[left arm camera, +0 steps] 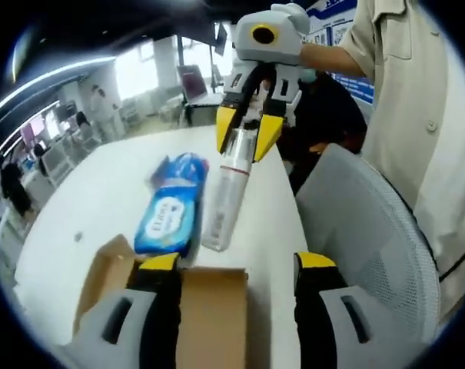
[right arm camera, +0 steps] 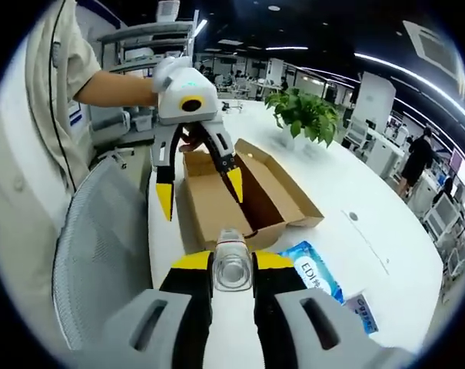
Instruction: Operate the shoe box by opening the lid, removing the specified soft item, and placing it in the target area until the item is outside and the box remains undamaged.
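Two yellow-tipped jaws of my left gripper [left arm camera: 237,261] rise at six o'clock in the left gripper view, spread wide with nothing between them, hanging over the open cardboard shoe box [left arm camera: 209,307] whose brown inside shows just under the tips. Beyond the box, on the white table [left arm camera: 86,207], a blue soft pack [left arm camera: 171,206] of wipes lies flat at about eleven o'clock from my jaws, close to the box edge. Just beside it, toward twelve o'clock, a clear plastic bottle [left arm camera: 224,196] hangs tilted, its far end pinched by my right gripper [left arm camera: 247,134], which comes down from one o'clock. A grey mesh chair [left arm camera: 370,238] stands at three o'clock, off the table edge.

In the right gripper view, my right gripper [right arm camera: 233,265] is pressed onto the bottle [right arm camera: 232,257], whose cap end faces the camera at six o'clock. The blue soft pack [right arm camera: 317,273] lies on the table [right arm camera: 370,200] at four o'clock, outside the box, with a small blue-and-white packet [right arm camera: 363,311] just past it. Farther out, at twelve o'clock, the shoe box [right arm camera: 240,192] sits open with its lid folded back, and my left gripper [right arm camera: 200,188] hovers over its near wall, jaws apart. A green potted plant [right arm camera: 305,115] stands beyond the box at one o'clock.
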{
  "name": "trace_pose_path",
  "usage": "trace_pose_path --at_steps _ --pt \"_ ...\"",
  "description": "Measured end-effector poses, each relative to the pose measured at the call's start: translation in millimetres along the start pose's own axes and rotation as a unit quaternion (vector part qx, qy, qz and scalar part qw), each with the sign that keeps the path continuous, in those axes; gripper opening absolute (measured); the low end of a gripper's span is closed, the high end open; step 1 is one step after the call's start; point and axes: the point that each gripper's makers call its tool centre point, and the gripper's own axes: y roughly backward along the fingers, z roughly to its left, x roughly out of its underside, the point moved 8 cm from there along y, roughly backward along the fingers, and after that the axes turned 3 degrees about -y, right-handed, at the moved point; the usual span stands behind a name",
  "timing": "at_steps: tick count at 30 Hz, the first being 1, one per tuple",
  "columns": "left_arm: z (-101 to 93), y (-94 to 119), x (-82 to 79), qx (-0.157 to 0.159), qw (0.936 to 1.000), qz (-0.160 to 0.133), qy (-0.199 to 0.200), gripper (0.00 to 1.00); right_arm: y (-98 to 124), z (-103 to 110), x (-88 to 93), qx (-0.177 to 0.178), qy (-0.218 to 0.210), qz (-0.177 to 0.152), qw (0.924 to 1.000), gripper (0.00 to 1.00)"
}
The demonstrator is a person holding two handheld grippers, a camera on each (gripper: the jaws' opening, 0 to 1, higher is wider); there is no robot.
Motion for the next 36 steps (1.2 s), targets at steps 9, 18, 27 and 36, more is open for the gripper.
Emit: trace_pose_path --at_steps 9,18,27,36 --pt "8.2 18 6.0 -0.055 0.9976 -0.013 0.04 0.78 2 -34 -2.9 0.003 0.034 0.023 0.9992 0.16" --pt "13.0 38 15.5 -0.107 0.9911 -0.02 0.077 0.93 -5 -70 -7.9 -0.002 0.068 0.045 0.9966 0.16" --pt "12.9 61 23.7 -0.156 0.9803 -0.034 0.116 1.0 -17 -106 -11.2 -0.01 0.096 0.072 0.9927 0.16" --pt "5.1 84 35.2 -0.201 0.9666 -0.045 0.153 1.0 -36 -140 -13.9 -0.031 0.117 0.112 0.9864 0.16"
